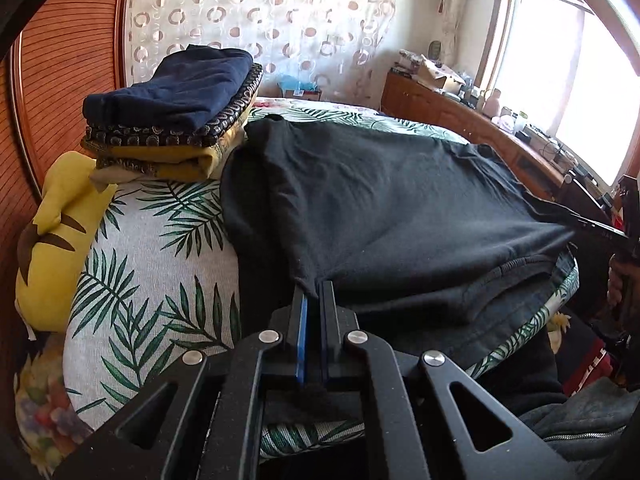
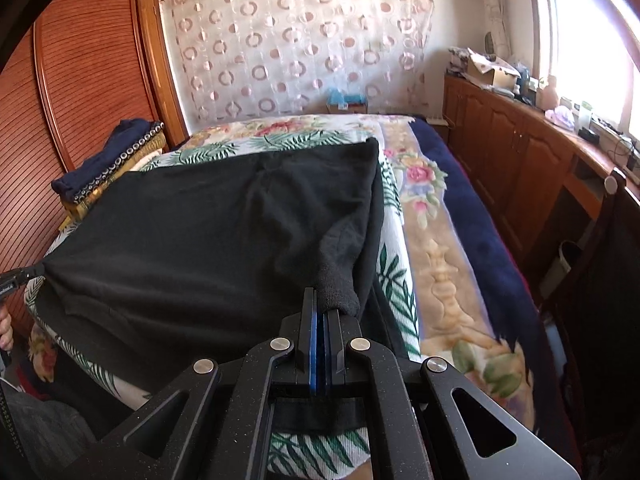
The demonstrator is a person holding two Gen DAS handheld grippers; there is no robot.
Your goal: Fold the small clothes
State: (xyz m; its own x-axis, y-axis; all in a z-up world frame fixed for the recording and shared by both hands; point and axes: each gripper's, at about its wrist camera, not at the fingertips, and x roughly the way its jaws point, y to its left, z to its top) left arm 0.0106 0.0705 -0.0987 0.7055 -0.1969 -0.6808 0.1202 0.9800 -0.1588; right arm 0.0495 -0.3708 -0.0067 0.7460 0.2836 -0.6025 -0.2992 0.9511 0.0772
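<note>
since both grippers, left (image 1: 313, 294) and right (image 2: 325, 300), have fingers clamped on near corners of the black garment (image 1: 392, 200), i note it stretches straight ahead across the bed (image 1: 160, 280), near edge running left-right.

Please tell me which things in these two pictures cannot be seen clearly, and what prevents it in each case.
- Black garment, left view: its type is unclear; the near hem hangs over the bed edge.
- Left view: the left gripper body hides the pinched corner.
- Right view: the right gripper hides the cuff end.
- Folded stack, both views: the lower layers show edges only.
- Window: overexposed, nothing outside readable.
- Counter clutter: too small to identify.
</note>
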